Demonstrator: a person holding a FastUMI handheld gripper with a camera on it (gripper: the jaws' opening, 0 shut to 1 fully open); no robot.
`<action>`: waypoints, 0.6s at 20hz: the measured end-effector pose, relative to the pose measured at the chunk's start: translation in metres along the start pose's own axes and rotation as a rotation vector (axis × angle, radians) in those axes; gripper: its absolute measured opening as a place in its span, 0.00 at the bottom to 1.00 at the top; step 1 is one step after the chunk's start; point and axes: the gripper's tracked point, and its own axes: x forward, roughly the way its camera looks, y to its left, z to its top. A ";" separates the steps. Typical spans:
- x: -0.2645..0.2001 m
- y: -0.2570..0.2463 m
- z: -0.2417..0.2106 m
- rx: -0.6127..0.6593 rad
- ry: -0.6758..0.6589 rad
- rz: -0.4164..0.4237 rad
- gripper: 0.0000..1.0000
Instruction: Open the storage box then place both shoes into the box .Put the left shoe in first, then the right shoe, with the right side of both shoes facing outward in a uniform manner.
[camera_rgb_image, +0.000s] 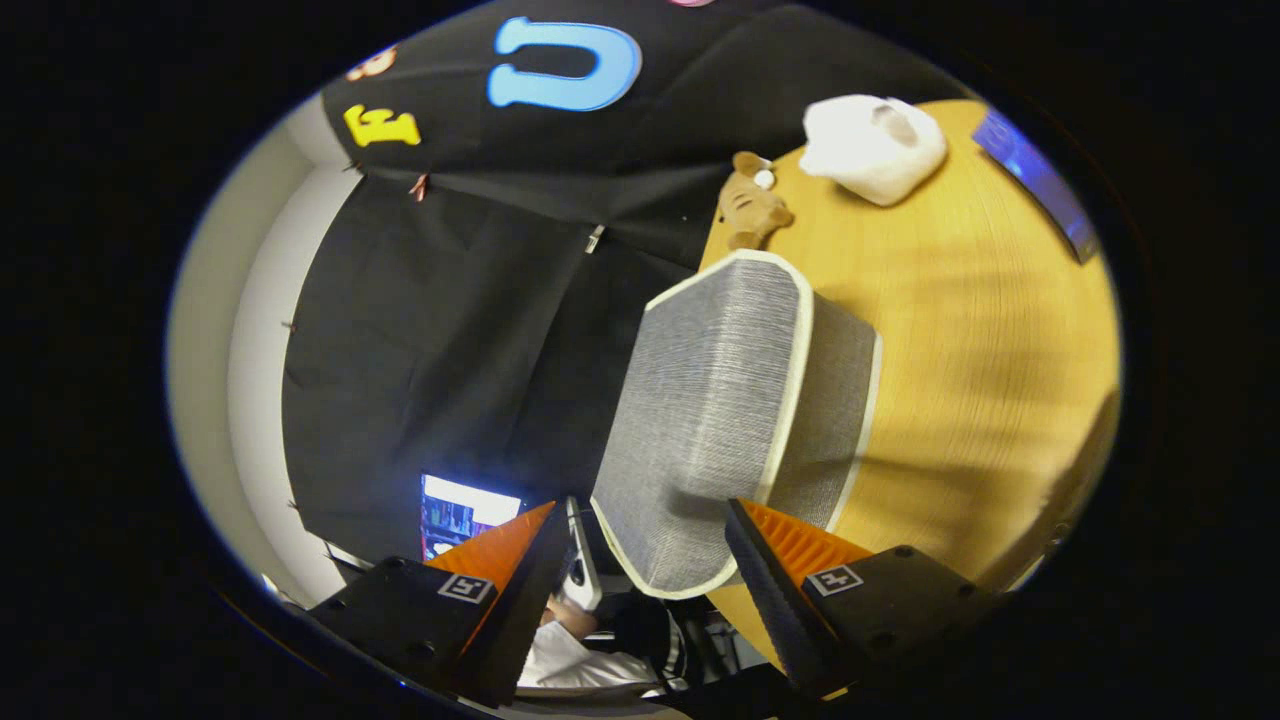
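A grey fabric storage box (715, 420) with cream trim stands on the wooden table (980, 340), seen with the view rolled sideways. Its broad grey face looks shut against the body. The box's near corner lies between my fingertips; my gripper (642, 508) is open, and neither finger presses on the box. One finger (500, 550) is off the table side, the other (790, 545) is over the table's edge. A white shoe (872, 145) lies on the table well beyond the box.
A small brown plush toy (750, 208) sits at the table's edge between the box and the shoe. A dark flat screen (1040, 185) lies at the table's far side. A lit monitor (462, 512) and a person's white sleeve (570, 655) are near my fingers.
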 end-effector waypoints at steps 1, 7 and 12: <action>0.004 -0.008 0.002 0.044 0.004 0.010 0.97; 0.024 -0.033 0.008 0.166 0.022 0.088 0.97; 0.032 -0.017 0.012 0.231 0.016 0.200 0.97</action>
